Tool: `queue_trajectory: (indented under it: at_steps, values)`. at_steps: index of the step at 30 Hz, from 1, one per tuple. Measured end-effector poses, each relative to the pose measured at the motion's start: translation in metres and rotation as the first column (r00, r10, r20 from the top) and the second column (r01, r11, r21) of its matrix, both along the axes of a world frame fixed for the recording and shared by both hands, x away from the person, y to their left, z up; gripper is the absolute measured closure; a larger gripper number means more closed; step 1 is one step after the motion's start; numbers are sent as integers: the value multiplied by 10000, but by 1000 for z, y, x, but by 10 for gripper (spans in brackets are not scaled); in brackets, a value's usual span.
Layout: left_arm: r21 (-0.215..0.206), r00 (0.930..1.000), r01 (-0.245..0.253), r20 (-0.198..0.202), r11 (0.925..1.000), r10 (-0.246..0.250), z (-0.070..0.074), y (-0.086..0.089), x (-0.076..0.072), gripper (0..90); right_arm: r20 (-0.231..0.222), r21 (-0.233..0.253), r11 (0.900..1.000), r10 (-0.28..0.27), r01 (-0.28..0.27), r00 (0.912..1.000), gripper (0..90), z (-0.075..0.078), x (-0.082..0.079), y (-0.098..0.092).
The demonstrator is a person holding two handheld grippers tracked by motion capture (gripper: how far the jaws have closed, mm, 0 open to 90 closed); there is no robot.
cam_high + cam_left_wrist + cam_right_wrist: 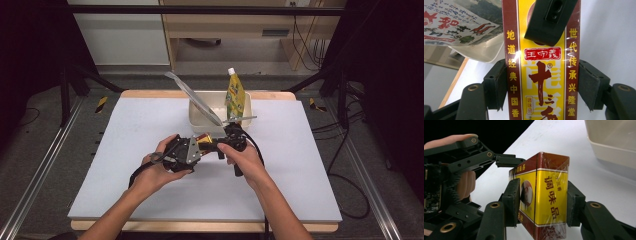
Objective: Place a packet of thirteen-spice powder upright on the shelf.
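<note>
The red-and-yellow box [204, 138] is held clear of the white table [125, 150], just in front of the tub [200, 120], between the left gripper [186, 150] and the right gripper [220, 145]. Each gripper's pads are clamped on opposite faces of the box [541, 75] [541, 195], so a two-handed grip is established. Judged from this, the pick-up is done and the box is mid-transfer; release by one gripper and final placement, possibly into the tub beside the yellow pouch [235, 97], remain outstanding.
</note>
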State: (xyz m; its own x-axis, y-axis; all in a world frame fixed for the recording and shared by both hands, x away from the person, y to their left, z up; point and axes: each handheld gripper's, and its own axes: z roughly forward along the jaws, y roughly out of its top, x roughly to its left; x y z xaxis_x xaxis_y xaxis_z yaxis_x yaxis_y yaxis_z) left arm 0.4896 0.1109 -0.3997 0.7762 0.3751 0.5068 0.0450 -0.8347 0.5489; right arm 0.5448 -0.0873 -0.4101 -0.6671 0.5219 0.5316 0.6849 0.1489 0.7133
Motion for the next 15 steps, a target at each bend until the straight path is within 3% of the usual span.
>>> queue_trajectory:
  at_steps: [10, 15]
  values:
    - [-225, 9999, 31, -169, 9997, -35, -4, 2, 3, 318, -570, 300, 9995, -12, 29, 9984, 678, 4, -2, -3]
    - [-471, 9997, 78, -249, 9989, -90, -2, 1, 2, 307, -359, 162, 9995, -252, 258, 9990, 683, 9, -6, -4]
